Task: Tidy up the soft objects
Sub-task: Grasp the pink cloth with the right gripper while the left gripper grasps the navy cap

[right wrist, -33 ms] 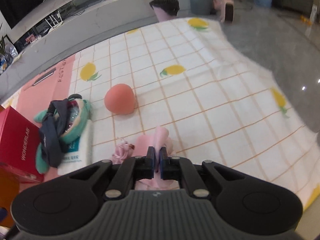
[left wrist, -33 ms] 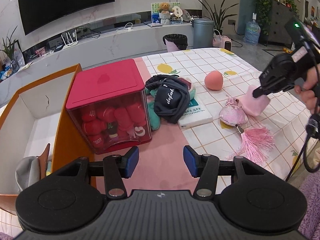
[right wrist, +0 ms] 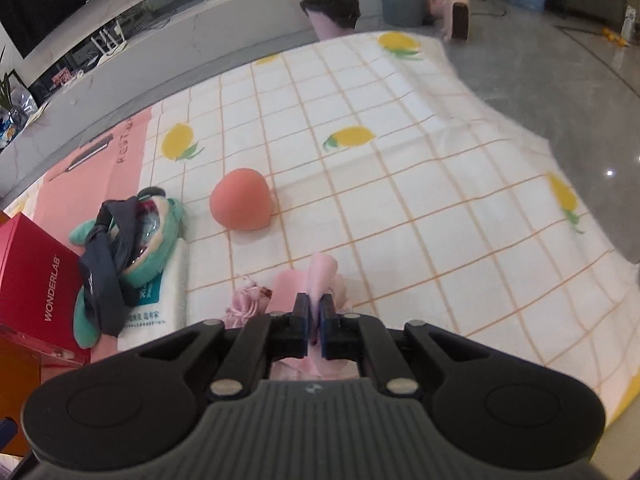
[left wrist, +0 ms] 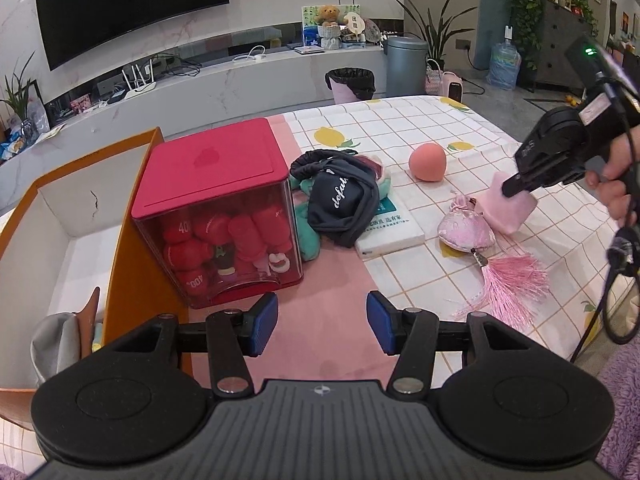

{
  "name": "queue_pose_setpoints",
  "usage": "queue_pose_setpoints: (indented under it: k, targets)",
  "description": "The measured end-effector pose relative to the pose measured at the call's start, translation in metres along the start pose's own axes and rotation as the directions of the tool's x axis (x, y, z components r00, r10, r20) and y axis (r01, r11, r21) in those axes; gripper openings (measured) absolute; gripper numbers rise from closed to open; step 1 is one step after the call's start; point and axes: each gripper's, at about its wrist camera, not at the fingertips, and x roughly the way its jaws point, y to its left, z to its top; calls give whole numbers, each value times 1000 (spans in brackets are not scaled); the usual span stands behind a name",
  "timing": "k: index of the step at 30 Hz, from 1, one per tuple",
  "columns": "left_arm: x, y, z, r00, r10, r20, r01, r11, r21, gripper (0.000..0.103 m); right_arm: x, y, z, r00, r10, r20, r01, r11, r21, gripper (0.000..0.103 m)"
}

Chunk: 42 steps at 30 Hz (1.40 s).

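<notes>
My right gripper (right wrist: 314, 312) is shut on a pale pink soft pouch (right wrist: 322, 276); it shows at the right of the left wrist view (left wrist: 510, 208), pinched just above the checked cloth. A pink satin sachet with a tassel (left wrist: 466, 232) lies beside it. A peach-coloured soft ball (left wrist: 427, 161) (right wrist: 240, 204) sits farther back. A dark cap (left wrist: 340, 204) lies over a teal plush toy (right wrist: 144, 256) and a white tissue pack (left wrist: 390, 232). My left gripper (left wrist: 322, 322) is open and empty above the pink mat.
A red-lidded clear box (left wrist: 216, 216) of red plush items stands left of the pile. An orange-edged open cardboard box (left wrist: 80, 200) holding a grey item stands at the far left. The table's edge drops to the floor at the right (right wrist: 560, 152).
</notes>
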Motion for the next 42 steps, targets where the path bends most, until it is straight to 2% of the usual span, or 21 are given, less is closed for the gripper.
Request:
queue_pose_setpoints:
  k: [1, 2, 4, 5, 8, 12, 14, 17, 23, 28, 30, 33, 36, 37, 39, 42]
  targets:
    - [0, 0, 1, 1000, -3, -1, 3, 1000, 1, 61, 4, 4, 0, 1000, -16, -8, 15, 1000, -12, 10]
    - [0, 0, 1, 1000, -5, -1, 5, 1000, 4, 61, 8, 7, 0, 999, -32, -21, 32, 999, -23, 27]
    - [1, -3, 0, 1000, -7, -5, 7, 1000, 14, 61, 16, 9, 3, 999, -33, -37, 33, 999, -10, 49]
    - [2, -4, -1, 1000, -6, -8, 6, 1000, 19, 61, 20, 7, 5, 999, -18, -47, 19, 1000, 14, 49]
    - [3, -7, -3, 1000, -4, -16, 4, 999, 34, 61, 31, 5, 7, 998, -6, -70, 10, 998, 59, 43]
    - [3, -10, -5, 1000, -3, -19, 3, 999, 49, 61, 40, 16, 2, 991, -108, -76, 105, 993, -53, 34]
    - [3, -11, -5, 1000, -4, -18, 5, 999, 54, 61, 38, 18, 0, 990, -119, -77, 113, 990, -82, 22]
    - [4, -12, -6, 1000, 0, -20, 1, 998, 59, 61, 30, 9, -1, 992, -100, -82, 96, 994, -60, 10]
    - [3, -8, -6, 1000, 10, -11, -10, 998, 58, 61, -1, -11, -3, 994, -109, -11, 108, 994, -32, 7]
    - [6, -10, -4, 1000, -8, -6, 8, 999, 46, 61, -5, -19, -1, 991, -132, 18, 132, 991, 19, 6]
    - [6, -15, -4, 999, -27, 35, 24, 997, 76, 61, -8, -20, 0, 988, -151, 46, 149, 988, 45, 6]
    - [5, -25, -5, 986, -107, 126, 92, 989, 119, 62, -16, -18, 2, 983, -166, 76, 162, 985, 56, 6]
    - [10, -37, -1, 978, -122, 170, 101, 987, 127, 62, -20, -18, 0, 985, -145, 91, 140, 988, 58, 6]
    - [13, -42, 1, 977, -115, 182, 90, 986, 138, 62, -19, -19, 0, 988, -126, 86, 121, 990, 68, 6]
    - [22, -54, 3, 977, -54, 208, 24, 989, 144, 62, -16, -20, 0, 994, -94, 62, 88, 993, 83, 6]
    - [41, -70, 5, 975, 27, 223, -59, 989, 138, 62, -15, -16, -1, 992, -109, 69, 105, 993, 56, 6]
